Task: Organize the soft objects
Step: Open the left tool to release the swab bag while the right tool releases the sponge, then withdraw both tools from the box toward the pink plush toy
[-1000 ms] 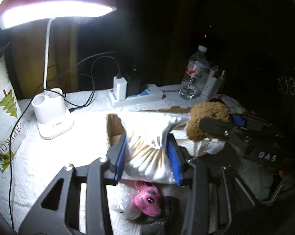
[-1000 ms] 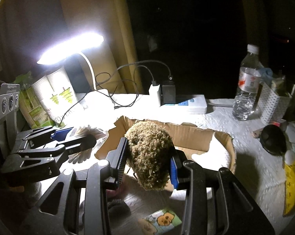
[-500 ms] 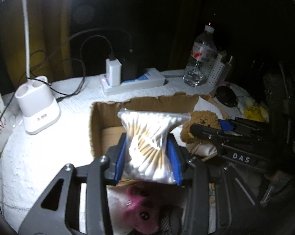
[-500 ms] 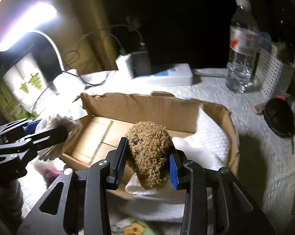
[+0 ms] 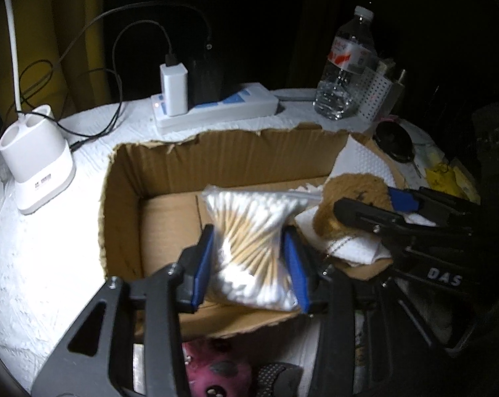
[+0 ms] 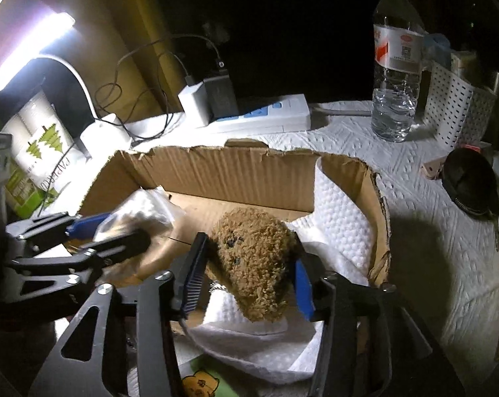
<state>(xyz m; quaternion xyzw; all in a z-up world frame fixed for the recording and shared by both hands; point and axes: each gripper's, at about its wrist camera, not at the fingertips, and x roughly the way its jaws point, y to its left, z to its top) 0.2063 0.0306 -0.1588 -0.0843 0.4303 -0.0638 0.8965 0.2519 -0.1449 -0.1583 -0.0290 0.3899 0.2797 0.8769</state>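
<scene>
Two views, taken in turn; we count as we go.

Left wrist view:
Left gripper (image 5: 251, 261): our two blue-padded fingers (image 5: 201, 264) flank one clear bag of cotton swabs (image 5: 252, 248); they are spreading, the bag between them and touching both pads, over the box floor.
Cardboard box (image 5: 216, 162): one, open-topped, torn rim, on the white-covered bench (image 5: 44, 264).
Right gripper (image 5: 378, 205): to the right, at one brown plush toy (image 5: 348, 198) inside the box, on white paper.
Pink plush (image 5: 216, 370): one, outside the box's near wall.
Bench extras: one power strip (image 5: 216, 109), one water bottle (image 5: 345, 66), one white lamp base (image 5: 34, 162).

Right wrist view:
Right gripper (image 6: 247, 278): fingers widening; the brown plush toy (image 6: 252, 264) sits between them, resting on the white paper towel (image 6: 342, 228) in the box (image 6: 236, 172). We cannot tell whether the pads press on it.
Left gripper (image 6: 107, 231): with the swab bag (image 6: 143, 211), at the box's left end.
Also: one bottle (image 6: 395, 66), one perforated white basket (image 6: 454, 106), one lit lamp (image 6: 27, 49).
</scene>
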